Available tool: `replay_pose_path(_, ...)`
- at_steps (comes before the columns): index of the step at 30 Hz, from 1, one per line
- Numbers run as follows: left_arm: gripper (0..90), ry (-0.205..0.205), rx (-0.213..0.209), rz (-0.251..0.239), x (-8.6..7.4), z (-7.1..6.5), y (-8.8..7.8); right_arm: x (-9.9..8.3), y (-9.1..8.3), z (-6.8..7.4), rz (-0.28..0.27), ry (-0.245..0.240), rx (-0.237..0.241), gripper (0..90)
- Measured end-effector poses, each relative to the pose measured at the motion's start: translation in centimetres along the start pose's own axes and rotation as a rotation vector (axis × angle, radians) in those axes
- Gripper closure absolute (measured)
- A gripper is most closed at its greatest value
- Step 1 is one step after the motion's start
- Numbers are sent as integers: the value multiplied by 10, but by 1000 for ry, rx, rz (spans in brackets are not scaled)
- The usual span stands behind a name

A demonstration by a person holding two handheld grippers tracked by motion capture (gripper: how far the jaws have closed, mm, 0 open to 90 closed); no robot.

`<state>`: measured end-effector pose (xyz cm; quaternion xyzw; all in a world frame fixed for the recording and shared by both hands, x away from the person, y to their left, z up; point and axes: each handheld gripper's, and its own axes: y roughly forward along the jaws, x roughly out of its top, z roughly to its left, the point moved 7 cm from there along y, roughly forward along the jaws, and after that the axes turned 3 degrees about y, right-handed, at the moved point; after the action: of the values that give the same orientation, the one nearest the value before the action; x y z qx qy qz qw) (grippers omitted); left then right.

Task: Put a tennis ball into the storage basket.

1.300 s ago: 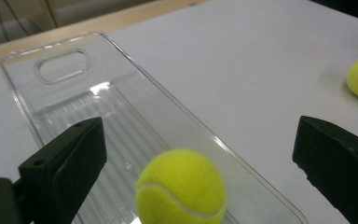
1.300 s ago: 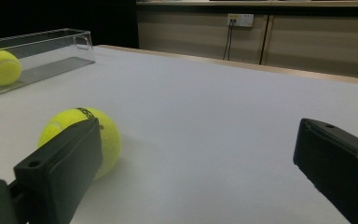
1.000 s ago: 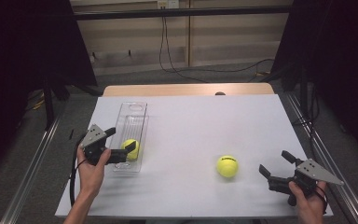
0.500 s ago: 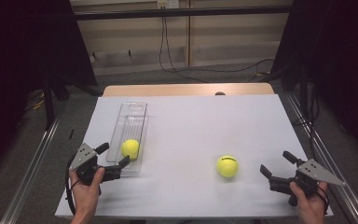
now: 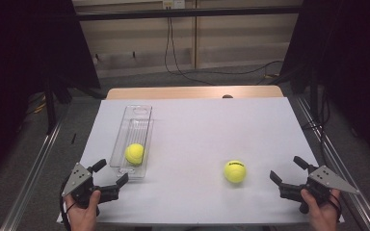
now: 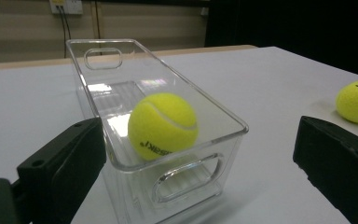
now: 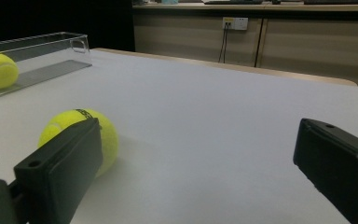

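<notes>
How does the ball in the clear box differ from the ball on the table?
The ball in the clear box sits between the walls of the box, close to the left tool. The ball on the table lies in the open on the white top, nearer the right tool. Both are yellow tennis balls, and neither is held.

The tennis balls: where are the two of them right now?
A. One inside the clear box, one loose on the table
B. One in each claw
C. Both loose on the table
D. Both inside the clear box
A: one tennis ball sits inside the clear box, while the other tennis ball lies on the bare table, and both claws are open and empty.
</notes>
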<state>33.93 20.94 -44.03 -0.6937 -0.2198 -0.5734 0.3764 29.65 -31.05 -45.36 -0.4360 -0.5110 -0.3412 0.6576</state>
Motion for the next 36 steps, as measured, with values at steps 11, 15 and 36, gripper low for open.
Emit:
replay_pose_path(11, 26, -4, -124, 24, 3, -6, 8, -1, 4, 0, 10, 1, 4, 9)
replay_pose_path(15, 27, -2, -175, 30, 6, -10, 12, -2, 4, 0, 14, 9, -5, 8)
replay_pose_path(36, 27, 67, -366, 68, 18, -54, 46, -1, -2, 1, 4, -4, 4, 8)
